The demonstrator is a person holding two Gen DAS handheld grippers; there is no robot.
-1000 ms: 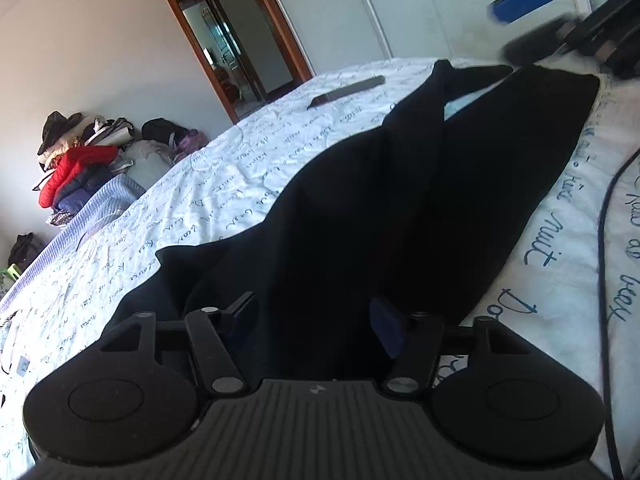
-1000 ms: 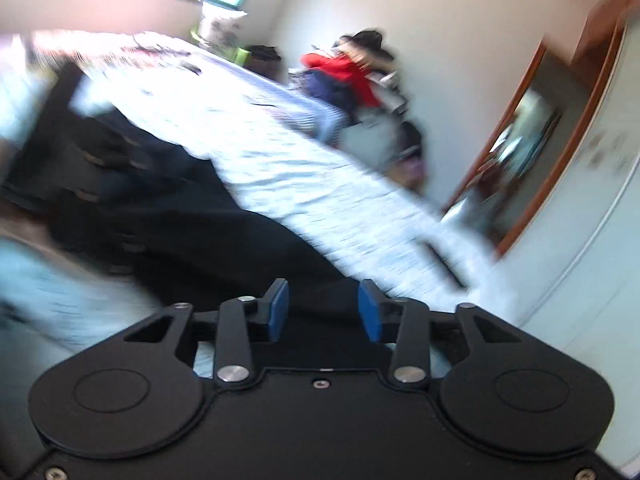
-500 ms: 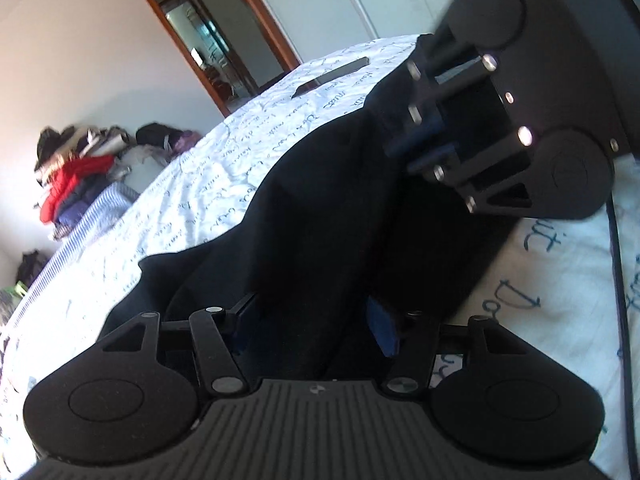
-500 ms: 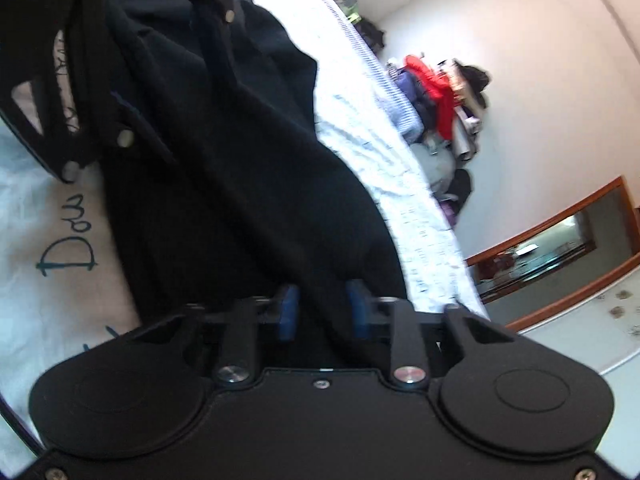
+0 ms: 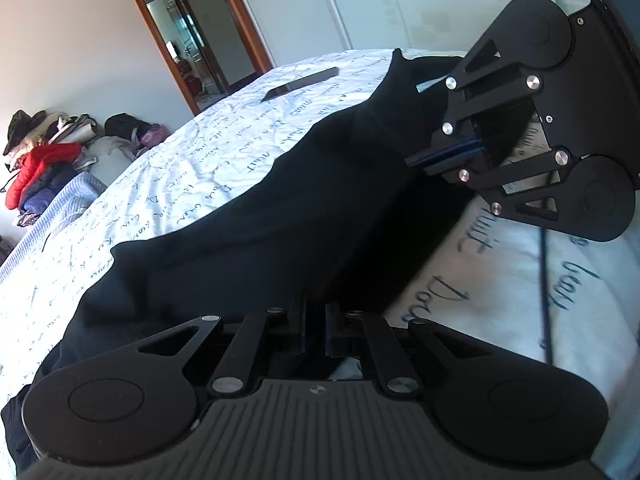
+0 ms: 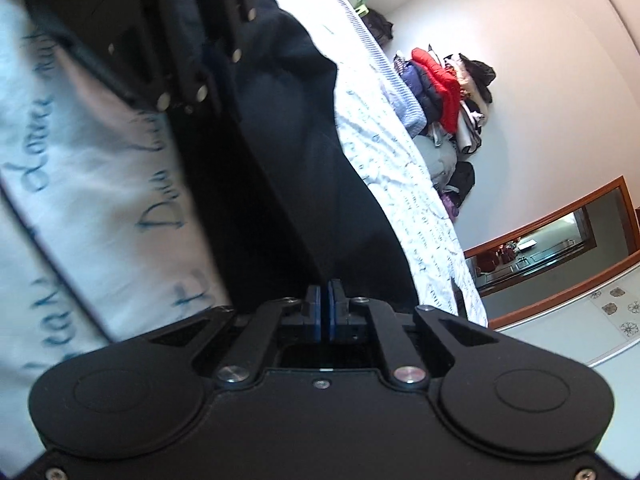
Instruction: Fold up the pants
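The black pants lie lengthwise on the white bed sheet with blue script. My left gripper is shut on the near edge of the pants. My right gripper is shut on the pants farther along the same edge; it also shows in the left wrist view, at upper right. The left gripper shows in the right wrist view, at the top left. The cloth between the two grippers is raised off the sheet.
A dark flat phone-like object lies on the bed beyond the pants. A pile of clothes with a red jacket stands by the wall. A wood-framed doorway is behind. A black cable runs over the sheet at right.
Both grippers went from open to shut on the pants' edge. The right gripper swung in from the far right to the pants and closed.
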